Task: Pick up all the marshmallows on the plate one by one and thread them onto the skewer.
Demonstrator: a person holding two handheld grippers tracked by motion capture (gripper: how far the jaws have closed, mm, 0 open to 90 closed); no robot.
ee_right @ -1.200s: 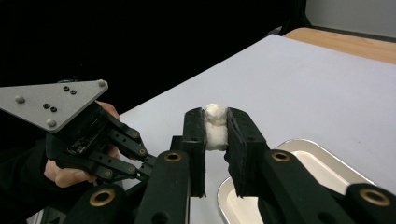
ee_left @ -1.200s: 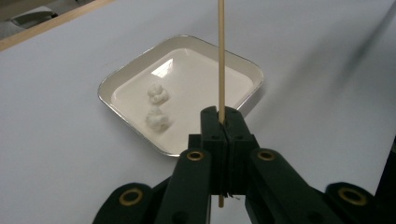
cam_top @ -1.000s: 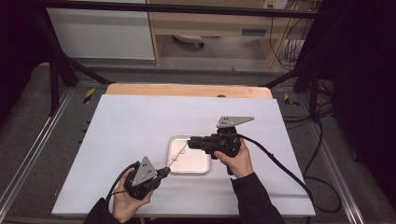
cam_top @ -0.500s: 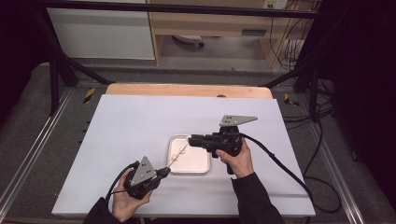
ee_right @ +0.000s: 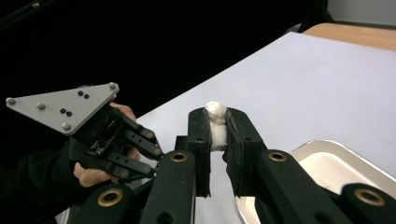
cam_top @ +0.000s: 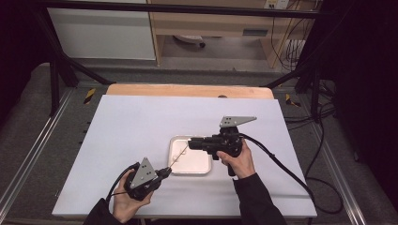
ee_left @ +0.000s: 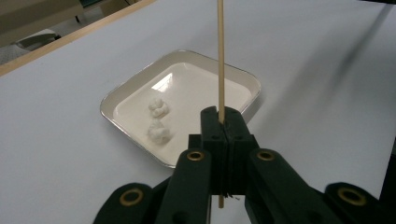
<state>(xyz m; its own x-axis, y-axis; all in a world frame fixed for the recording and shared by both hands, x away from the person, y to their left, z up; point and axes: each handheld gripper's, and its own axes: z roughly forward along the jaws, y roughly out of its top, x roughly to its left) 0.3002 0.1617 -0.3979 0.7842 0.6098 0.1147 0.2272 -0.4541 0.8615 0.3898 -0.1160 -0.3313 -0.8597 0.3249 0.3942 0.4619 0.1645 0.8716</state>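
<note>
The left gripper (ee_left: 223,122) is clamped tight on a thin wooden stick (ee_left: 220,56). The stick points up and away over the shallow white square tray (ee_left: 243,74). The right gripper (ee_right: 218,126) squeezes a soft white lump (ee_right: 216,122) just past the stick's far tip, above the tray. The lump must slide along the stick's long line. The tip itself is hard to make out. Two more white lumps (ee_left: 158,120) lie in the tray.

white table top (cam_top: 141,122), grey floor (cam_top: 28,122), wooden shelf unit (cam_top: 211,23), dark surroundings
</note>
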